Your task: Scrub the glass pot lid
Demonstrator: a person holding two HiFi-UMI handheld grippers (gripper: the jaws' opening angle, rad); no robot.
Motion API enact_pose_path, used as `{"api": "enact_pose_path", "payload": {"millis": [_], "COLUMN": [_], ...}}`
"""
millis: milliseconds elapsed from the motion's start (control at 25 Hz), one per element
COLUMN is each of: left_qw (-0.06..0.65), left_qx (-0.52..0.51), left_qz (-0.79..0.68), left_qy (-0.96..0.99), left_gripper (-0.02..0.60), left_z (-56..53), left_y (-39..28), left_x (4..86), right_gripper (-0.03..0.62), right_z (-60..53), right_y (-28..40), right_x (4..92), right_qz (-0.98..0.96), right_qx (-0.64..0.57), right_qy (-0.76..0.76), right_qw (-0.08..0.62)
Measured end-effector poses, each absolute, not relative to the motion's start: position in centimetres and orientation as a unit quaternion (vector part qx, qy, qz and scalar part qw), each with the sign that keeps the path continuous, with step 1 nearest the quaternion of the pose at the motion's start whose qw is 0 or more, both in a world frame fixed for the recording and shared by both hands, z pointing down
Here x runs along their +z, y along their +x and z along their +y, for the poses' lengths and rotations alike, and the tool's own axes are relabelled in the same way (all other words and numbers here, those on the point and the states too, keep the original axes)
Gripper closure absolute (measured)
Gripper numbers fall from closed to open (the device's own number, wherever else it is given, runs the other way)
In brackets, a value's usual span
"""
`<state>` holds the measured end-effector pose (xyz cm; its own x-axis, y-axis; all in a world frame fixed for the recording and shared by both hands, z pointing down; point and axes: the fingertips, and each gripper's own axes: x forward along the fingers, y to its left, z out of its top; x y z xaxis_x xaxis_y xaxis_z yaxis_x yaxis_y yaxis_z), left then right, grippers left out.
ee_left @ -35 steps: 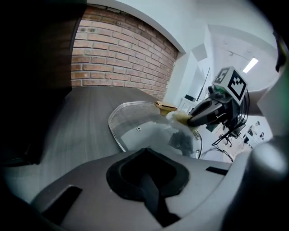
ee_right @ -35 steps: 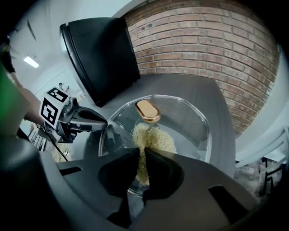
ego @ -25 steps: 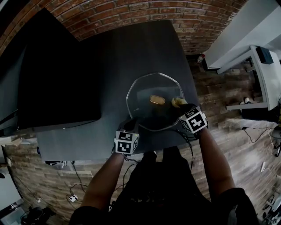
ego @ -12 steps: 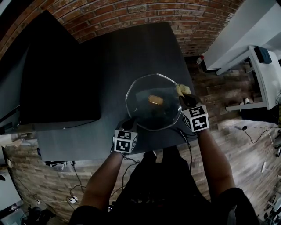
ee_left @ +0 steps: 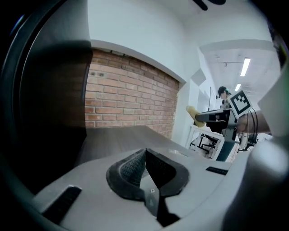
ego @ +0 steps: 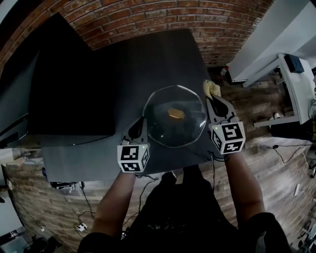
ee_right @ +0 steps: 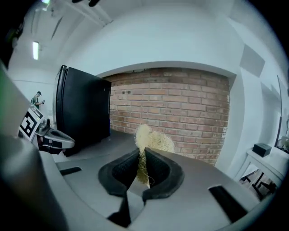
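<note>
The glass pot lid (ego: 163, 129) lies flat on the dark table (ego: 148, 59), its tan knob (ego: 176, 114) at the centre. My left gripper (ego: 139, 123) sits at the lid's left rim. Its pads (ee_left: 131, 169) are shut and nothing shows between them. I cannot tell if it touches the lid. My right gripper (ego: 213, 100) is off the lid's right edge, shut on a pale yellow fibre scrubber (ego: 212, 89), which sticks up from the pads (ee_right: 153, 140). The left gripper view shows that scrubber (ee_left: 193, 111) across the table.
A big black box (ego: 64, 84) stands on the table's left half and shows in the right gripper view (ee_right: 83, 106). A brick wall (ego: 148, 15) lies behind. The table's right edge is close to my right gripper. A white desk (ego: 296, 84) stands beyond it.
My right gripper has come off the lid's top with the scrubber, moving right and farther away. My left gripper has slid forward along the lid's left rim.
</note>
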<state>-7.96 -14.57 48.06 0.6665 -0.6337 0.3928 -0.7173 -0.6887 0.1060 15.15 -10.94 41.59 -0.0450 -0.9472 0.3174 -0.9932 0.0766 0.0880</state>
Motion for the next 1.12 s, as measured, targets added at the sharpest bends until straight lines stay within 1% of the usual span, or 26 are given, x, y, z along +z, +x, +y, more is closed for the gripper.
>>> {"api": "enact_pose_path", "payload": {"millis": [320,520,640,840,1120], "left_qw": [0.020,-0.015,-0.030,-0.030,-0.023], "left_qx": [0.079,0.025,-0.001,-0.009,0.030], "left_qz": [-0.382,-0.389,-0.393,-0.393,-0.386], "left_qy": [0.921,0.921,0.919,0.919,0.922], "left_gripper": [0.549,0.549,0.549,0.549,0.549], "left_z": [-15.2,-14.8,-14.1,-13.2,-11.1], "left_y": [-7.7,-8.1,-8.6,-10.0,-11.2], "left_x": [38.4,33.2,30.5,29.6,31.8], "right_gripper": [0.551,0.551,0.551,0.552,0.552], "right_z": [-9.8,-8.7,-8.1,-6.4,-4.1], "right_y": [14.8,12.5,10.6,9.2,7.2], "right_x": [33.7,29.7,27.4,27.7,29.5], "right_qz": [-0.705,-0.710,-0.723,-0.730,-0.744], "right_qx": [-0.036,-0.108,-0.134,-0.098,-0.046], "right_qy": [0.701,0.688,0.672,0.670,0.662], "right_qw": [0.102,0.103,0.087,0.088,0.082]}}
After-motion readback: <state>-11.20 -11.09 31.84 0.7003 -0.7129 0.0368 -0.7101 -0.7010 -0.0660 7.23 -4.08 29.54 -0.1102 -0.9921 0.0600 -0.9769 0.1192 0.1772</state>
